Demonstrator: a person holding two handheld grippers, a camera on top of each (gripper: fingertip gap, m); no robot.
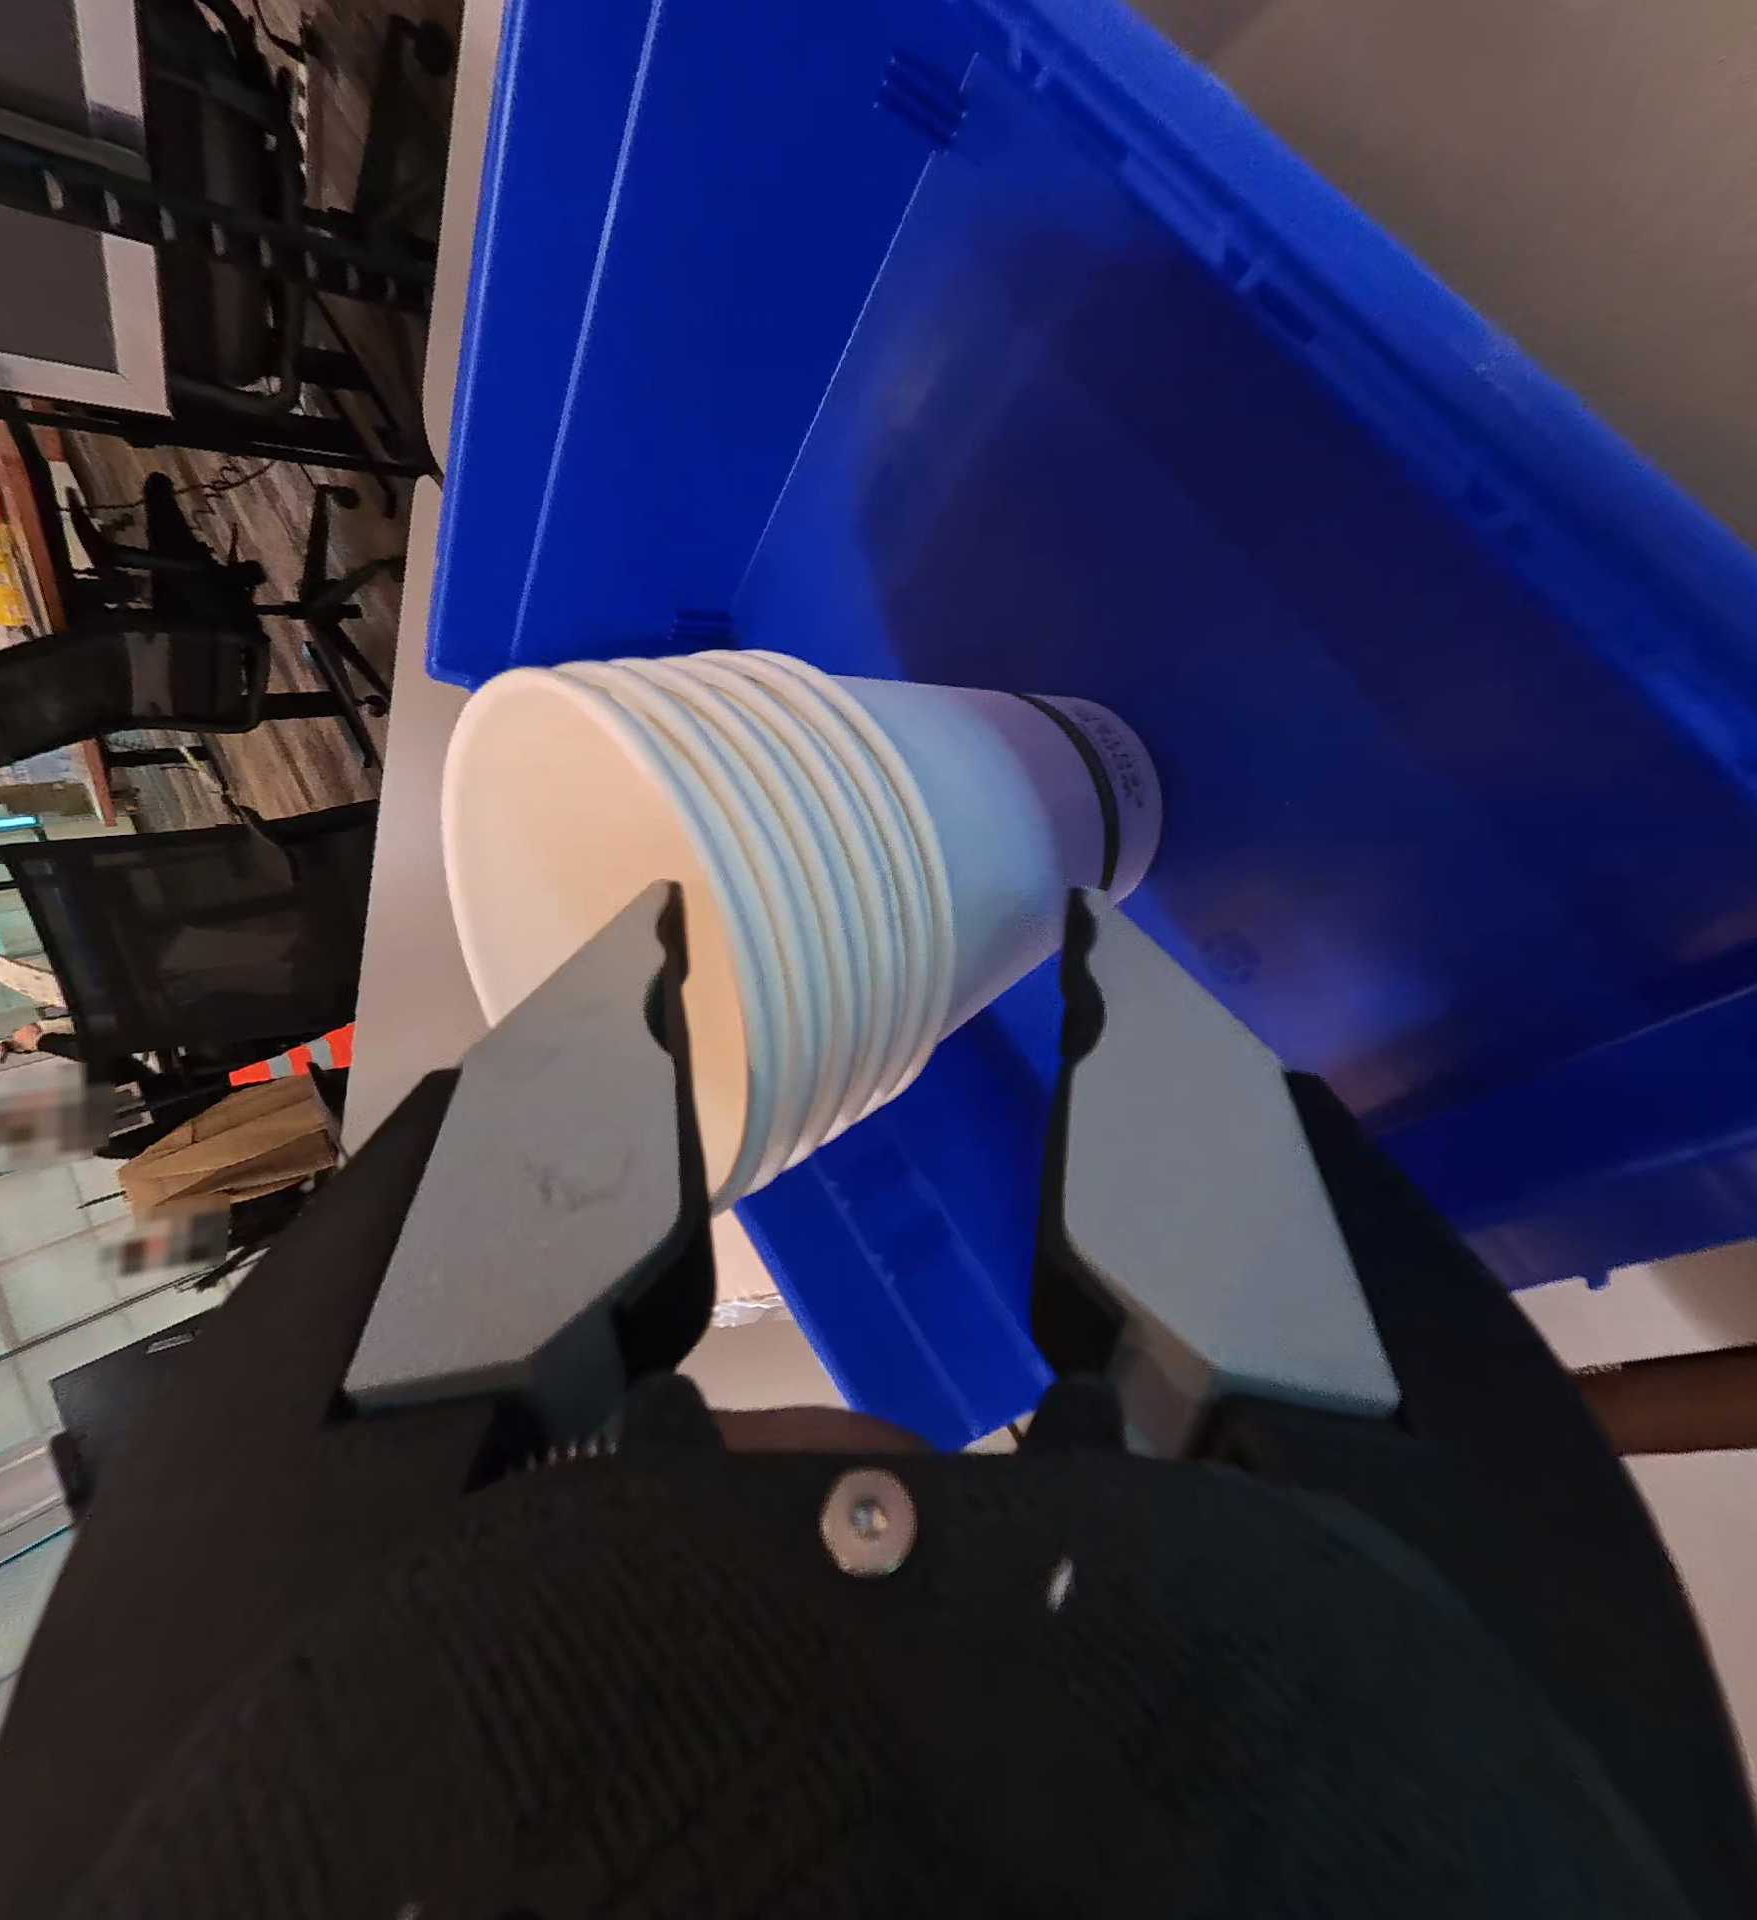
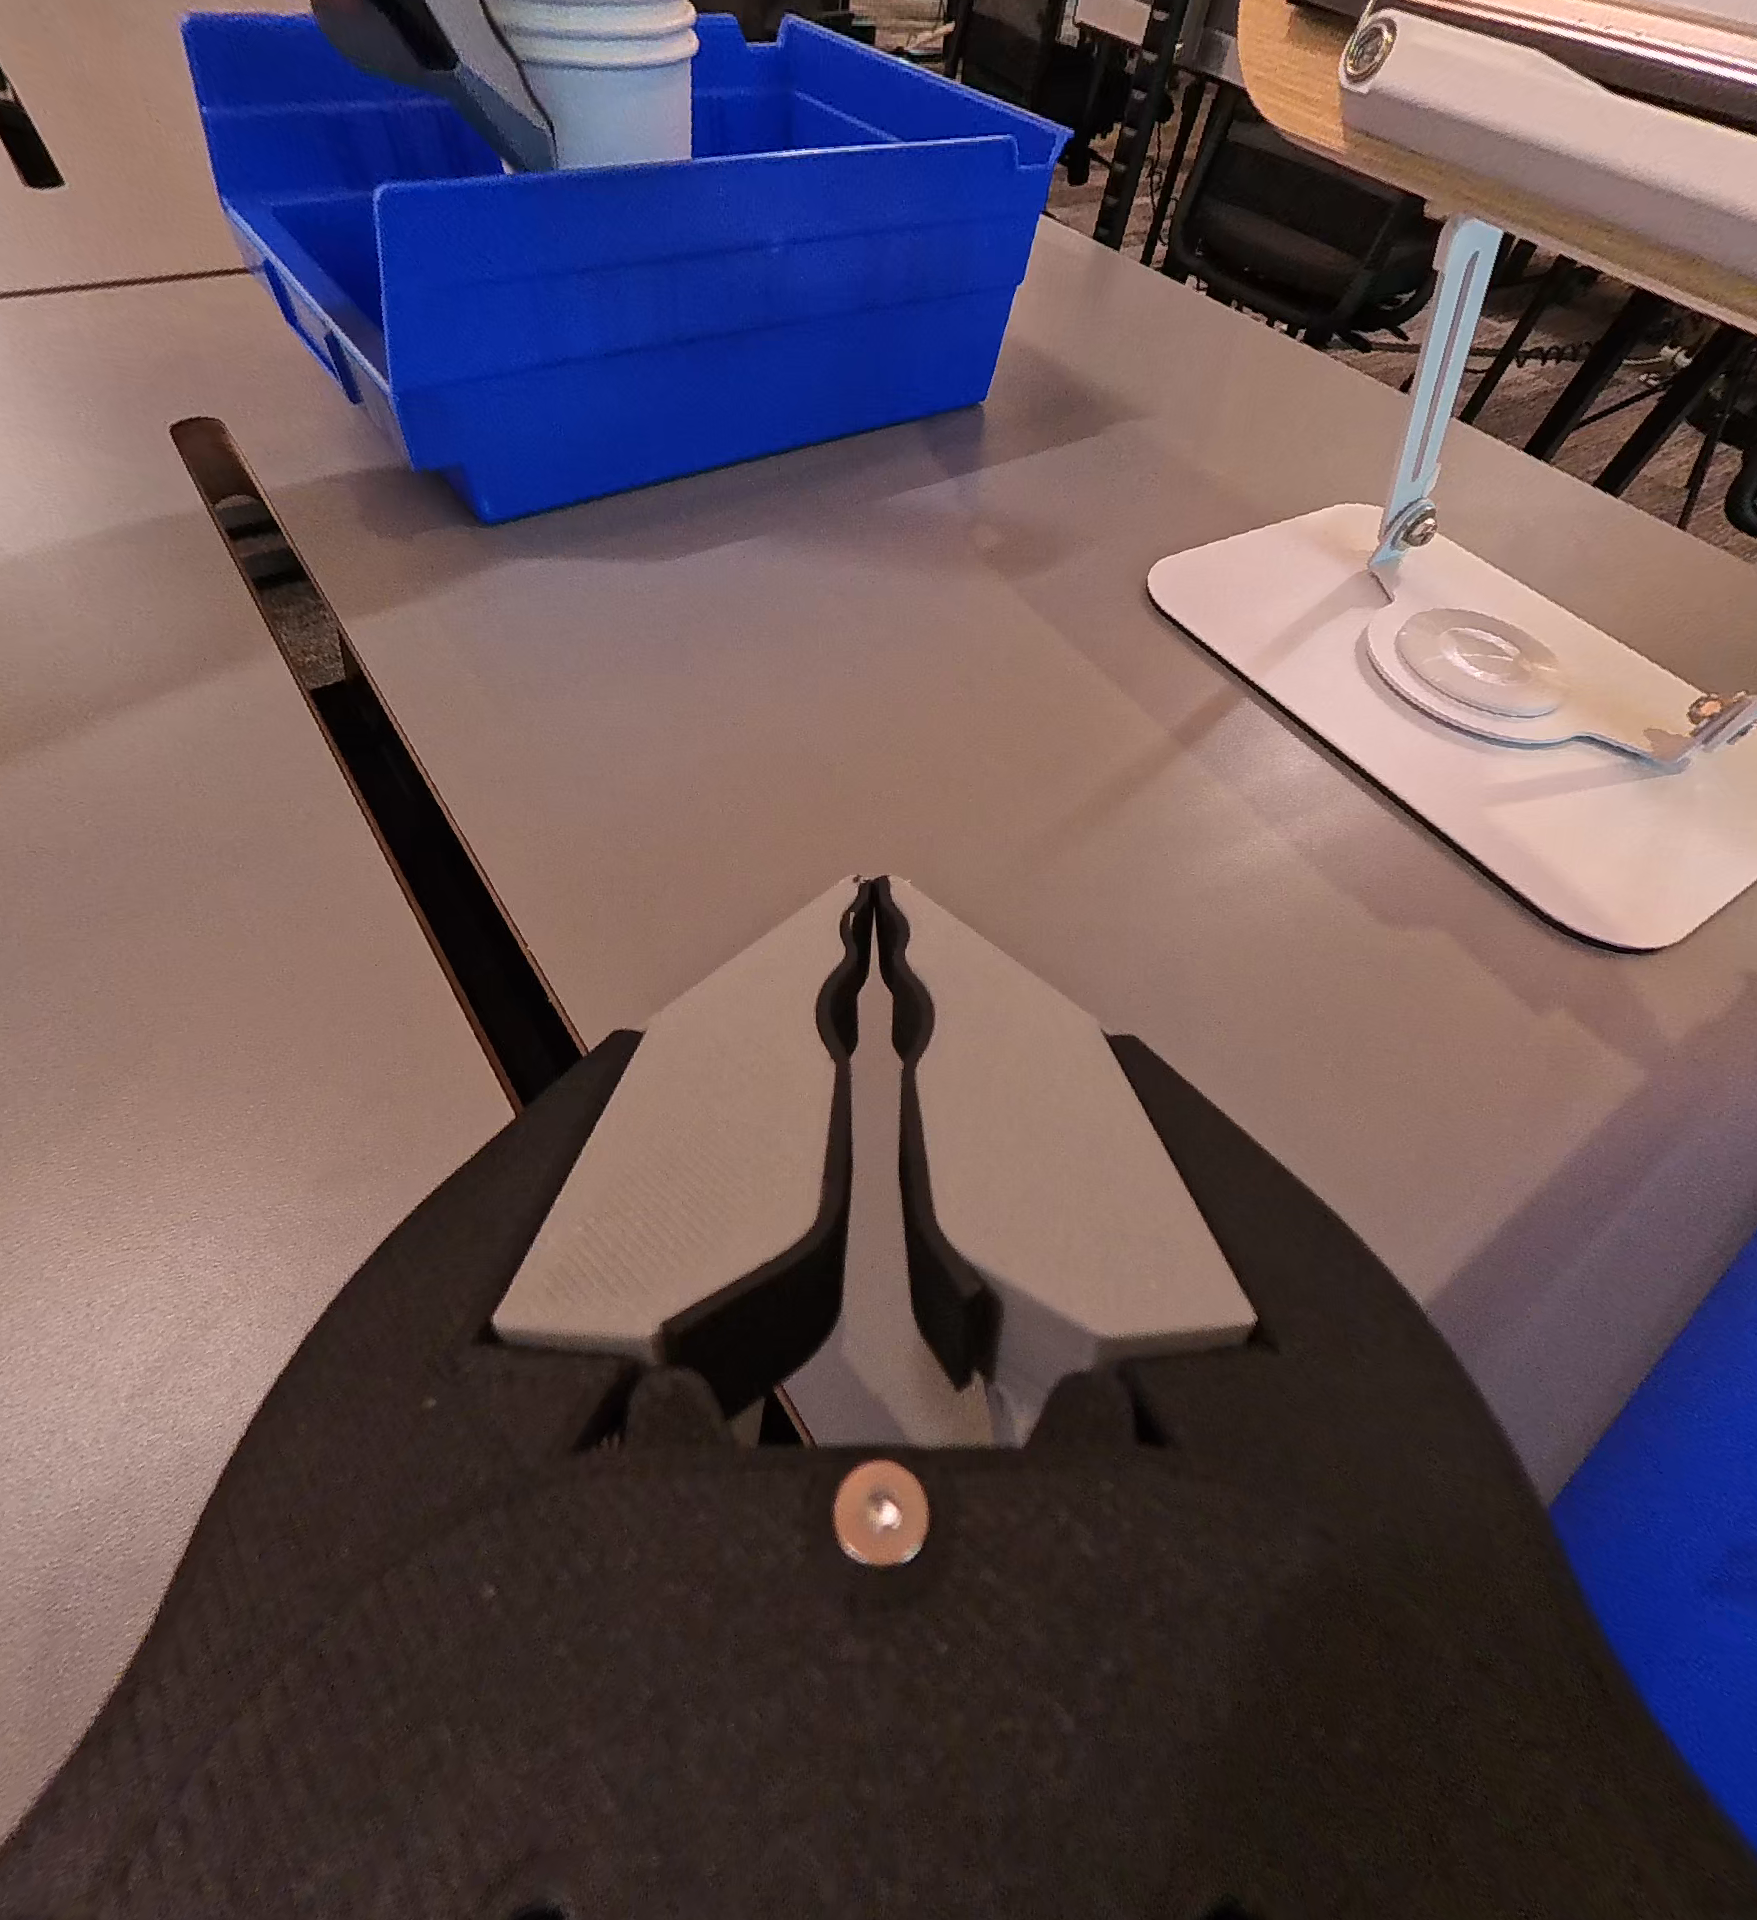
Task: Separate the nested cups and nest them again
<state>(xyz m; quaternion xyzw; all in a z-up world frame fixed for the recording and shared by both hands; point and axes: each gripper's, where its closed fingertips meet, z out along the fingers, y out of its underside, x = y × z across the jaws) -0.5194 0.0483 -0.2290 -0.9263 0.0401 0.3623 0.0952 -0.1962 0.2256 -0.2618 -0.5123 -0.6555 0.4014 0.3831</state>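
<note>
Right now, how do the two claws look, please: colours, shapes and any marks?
Both look the same. The left claw and the right claw each have a black body with a ribbed, printed texture and one silver screw in the middle. Two grey wedge-shaped fingers taper to a point; their inner edges carry wavy black pads. The left one shows light scuffs. No cables or sleeves are visible.

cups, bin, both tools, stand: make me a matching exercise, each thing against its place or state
Things:
1. cups
2. bin
3. right tool
4. stand

Places or states:
a. shut, holding nothing
b. white, on the table right of the bin
c. nested, between the left tool's fingers
d. blue, on the table

Pairs: 1-c, 2-d, 3-a, 4-b
</note>
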